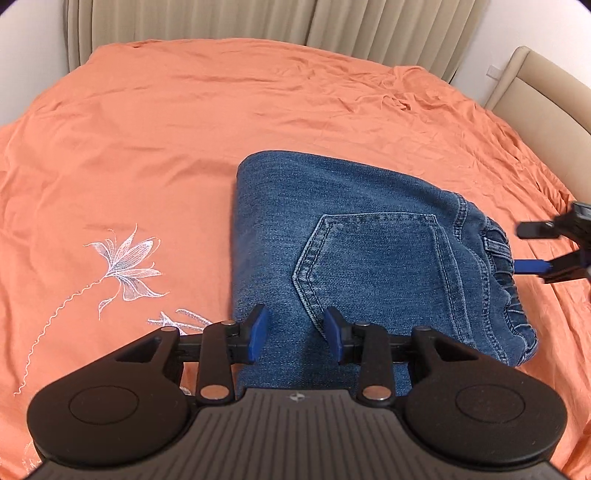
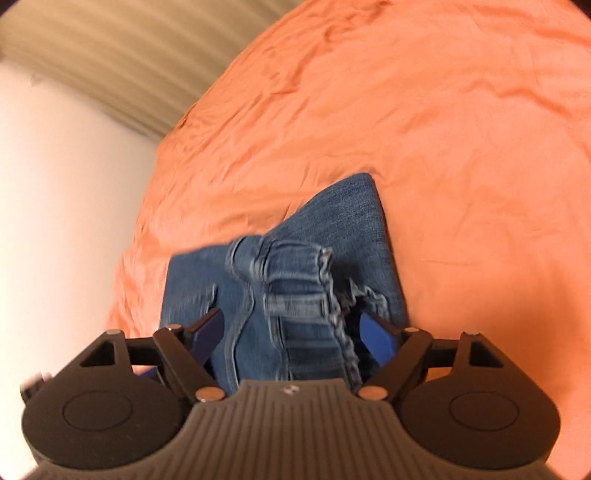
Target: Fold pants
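Blue denim pants (image 1: 351, 236) lie folded into a compact rectangle on the orange bedsheet (image 1: 184, 129), back pocket (image 1: 373, 258) facing up, elastic waistband (image 1: 506, 280) at the right end. My left gripper (image 1: 296, 334) hovers over the near edge of the fold with its blue pads apart and nothing pinched. My right gripper (image 2: 293, 332) stands wide open over the gathered waistband (image 2: 295, 291), which lies between its fingers without being pressed. In the left wrist view the right gripper (image 1: 519, 248) shows at the waistband end. The right wrist view is blurred.
White embroidered flowers (image 1: 125, 262) mark the sheet left of the pants. Beige curtains (image 1: 258, 22) hang behind the bed, and a padded beige headboard (image 1: 535, 85) rises at the far right. A white wall (image 2: 66, 206) borders the bed edge in the right wrist view.
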### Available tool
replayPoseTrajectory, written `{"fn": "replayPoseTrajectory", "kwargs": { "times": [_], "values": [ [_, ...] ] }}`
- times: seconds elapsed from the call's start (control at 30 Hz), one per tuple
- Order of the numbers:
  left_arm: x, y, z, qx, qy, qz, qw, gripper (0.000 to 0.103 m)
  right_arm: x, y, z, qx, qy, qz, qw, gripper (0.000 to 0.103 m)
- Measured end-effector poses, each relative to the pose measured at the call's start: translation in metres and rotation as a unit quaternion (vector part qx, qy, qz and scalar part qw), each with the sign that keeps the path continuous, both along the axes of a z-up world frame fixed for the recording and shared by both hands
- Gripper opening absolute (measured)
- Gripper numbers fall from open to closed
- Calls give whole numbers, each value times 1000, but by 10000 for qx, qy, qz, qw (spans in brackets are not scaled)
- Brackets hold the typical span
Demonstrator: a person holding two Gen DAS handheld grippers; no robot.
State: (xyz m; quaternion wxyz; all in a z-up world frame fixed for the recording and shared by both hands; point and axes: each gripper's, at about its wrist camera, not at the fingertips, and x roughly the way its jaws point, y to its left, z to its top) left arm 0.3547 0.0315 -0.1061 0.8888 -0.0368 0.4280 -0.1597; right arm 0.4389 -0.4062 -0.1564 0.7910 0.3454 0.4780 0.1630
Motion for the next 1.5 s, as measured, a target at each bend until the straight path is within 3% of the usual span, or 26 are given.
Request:
{"fn": "replayPoseTrajectory", "kwargs": {
  "times": [0.13,0.2,0.23,0.3,0.5,0.67,0.73,0.83,0.97,1.17,1.27,1.37,1.43,1.5],
  "values": [
    [0,-4,-3,60,-97,-51,9999,41,12,3,-24,348,288,-359,9983,69],
    [-1,-3,-5,49,-113,-34,9999,41,13,3,-35,498,386,-524,9966,46],
    [-1,-3,-6,38,-117,-23,9999,41,14,3,-37,515,403,-557,9963,42],
    [-1,-2,-7,-2,-105,-8,9999,41,15,7,-34,203,284,-491,9982,23],
    [-3,0,-7,-61,-148,104,9998,41,14,24,8,-703,-548,187,9958,13],
    [-2,1,-6,-198,-174,168,9995,39,17,31,68,-724,-1405,326,9869,12],
    [1,-3,-7,-189,-146,137,9996,36,26,28,79,-947,-1437,297,9846,12],
    [5,-10,-11,-116,-100,89,9998,36,40,18,57,-1269,-852,163,9881,12],
    [11,-15,-13,-11,-95,-51,9999,36,48,5,5,-1249,-294,-78,9917,13],
    [14,-9,-1,5,-234,-120,9997,36,62,1,-35,-1139,-36,-217,9932,15],
    [25,-6,11,96,-394,-162,9990,36,66,7,-30,-1340,-206,-11,9908,19],
    [46,-6,24,122,-573,-129,9982,36,61,19,-9,-1925,-578,284,9792,36],
    [62,-10,29,179,-704,-32,9974,35,53,31,9,-2752,-994,427,9553,40],
    [80,-17,27,270,-748,14,9968,32,46,40,21,-3176,-1402,523,9363,40]
  ]
}}
